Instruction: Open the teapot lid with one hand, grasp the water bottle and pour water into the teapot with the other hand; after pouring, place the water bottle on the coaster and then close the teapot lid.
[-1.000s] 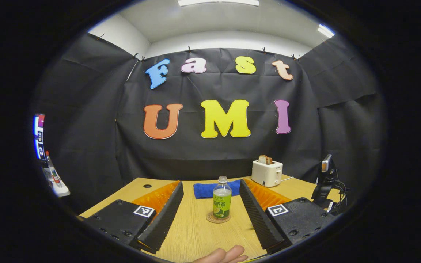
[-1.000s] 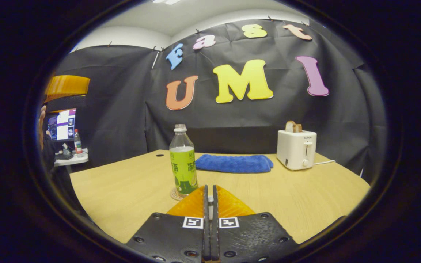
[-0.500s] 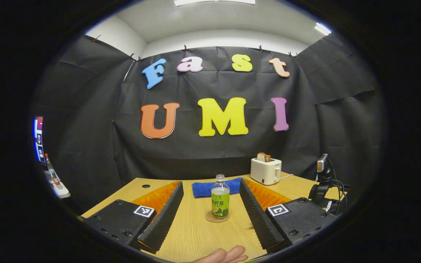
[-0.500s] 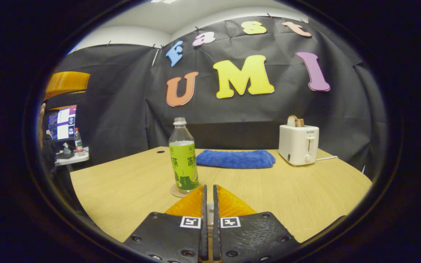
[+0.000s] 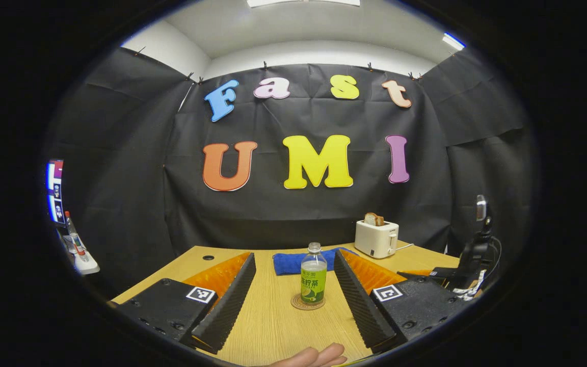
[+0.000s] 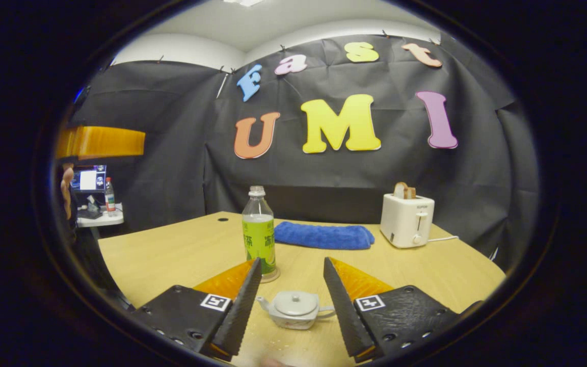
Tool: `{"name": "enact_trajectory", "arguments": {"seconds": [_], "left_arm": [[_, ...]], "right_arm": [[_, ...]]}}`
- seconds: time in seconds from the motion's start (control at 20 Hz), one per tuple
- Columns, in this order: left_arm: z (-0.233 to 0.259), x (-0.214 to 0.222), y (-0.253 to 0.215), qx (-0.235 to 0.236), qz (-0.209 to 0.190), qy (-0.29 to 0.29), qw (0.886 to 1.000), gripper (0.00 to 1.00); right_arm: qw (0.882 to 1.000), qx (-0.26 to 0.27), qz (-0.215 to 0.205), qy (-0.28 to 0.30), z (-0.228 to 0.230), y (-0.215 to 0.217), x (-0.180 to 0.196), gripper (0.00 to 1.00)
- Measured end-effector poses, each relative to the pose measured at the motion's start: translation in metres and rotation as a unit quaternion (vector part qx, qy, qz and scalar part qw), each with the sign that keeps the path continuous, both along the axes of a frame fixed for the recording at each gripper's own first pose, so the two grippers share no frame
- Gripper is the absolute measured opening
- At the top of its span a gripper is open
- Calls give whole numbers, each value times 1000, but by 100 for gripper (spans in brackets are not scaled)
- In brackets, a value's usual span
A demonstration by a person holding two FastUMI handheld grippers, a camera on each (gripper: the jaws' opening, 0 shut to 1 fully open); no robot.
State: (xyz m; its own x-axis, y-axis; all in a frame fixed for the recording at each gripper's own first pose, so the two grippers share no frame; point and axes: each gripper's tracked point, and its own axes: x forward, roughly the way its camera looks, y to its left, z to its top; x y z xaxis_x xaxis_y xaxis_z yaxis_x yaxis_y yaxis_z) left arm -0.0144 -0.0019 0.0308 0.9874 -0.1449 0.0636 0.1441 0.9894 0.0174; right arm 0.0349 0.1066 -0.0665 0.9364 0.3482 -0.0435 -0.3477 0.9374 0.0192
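While both grippers hang over the near edge of the table, their fingers stand spread apart with nothing between the pads.

In the right gripper view, the right gripper frames a small white teapot near the table's near edge, lid seated on it, neither finger touching it. Just behind it the water bottle stands upright on a round coaster around the table's middle. A blue cloth lies toward the far edge, and a white toaster sits at the far right corner. In the left gripper view, the left gripper lines up on the bottle, well short of it, and part of a hand shows at the bottom.
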Motion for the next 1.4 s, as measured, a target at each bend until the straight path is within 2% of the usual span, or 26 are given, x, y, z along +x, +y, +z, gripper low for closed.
{"name": "enact_trajectory", "arguments": {"seconds": [0.1, 0.15, 0.3, 0.45, 0.55, 0.8, 0.9, 0.95, 1.1, 1.25, 1.4], "left_arm": [[-1, 0, -2, 2, 6, -1, 1000, 96], [-2, 1, -2, 5, 10, 1, 1000, 96], [-12, 3, -9, 22, 21, 12, 999, 96], [-22, 5, -19, 17, 23, 23, 999, 96], [-31, 3, -26, 26, 20, 29, 999, 96], [-46, 0, -22, 54, 40, 36, 997, 96], [-40, -2, -19, 40, 45, 30, 998, 96], [-36, -1, -16, 31, 48, 24, 998, 95], [-34, -1, -11, 11, 54, 21, 998, 95], [-31, 0, -2, 7, 67, 19, 998, 95], [-33, -1, -5, 5, 63, 20, 998, 95]], "right_arm": [[1000, -1, -14, -12, 17, -12, -8, 95], [1000, 1, -23, -14, 23, -20, -13, 97], [999, 6, -41, -26, 42, -44, -33, 98], [996, -5, -80, -44, 68, -80, -46, 97], [992, 8, -114, -51, 82, -108, -54, 96], [986, 51, -141, -67, 109, -150, -68, 96], [986, 45, -148, -67, 107, -156, -68, 92], [986, 43, -150, -64, 106, -158, -68, 95], [988, 37, -138, -54, 101, -150, -65, 95], [990, 28, -130, -45, 96, -144, -64, 95], [991, 20, -128, -43, 93, -142, -62, 95]]}}
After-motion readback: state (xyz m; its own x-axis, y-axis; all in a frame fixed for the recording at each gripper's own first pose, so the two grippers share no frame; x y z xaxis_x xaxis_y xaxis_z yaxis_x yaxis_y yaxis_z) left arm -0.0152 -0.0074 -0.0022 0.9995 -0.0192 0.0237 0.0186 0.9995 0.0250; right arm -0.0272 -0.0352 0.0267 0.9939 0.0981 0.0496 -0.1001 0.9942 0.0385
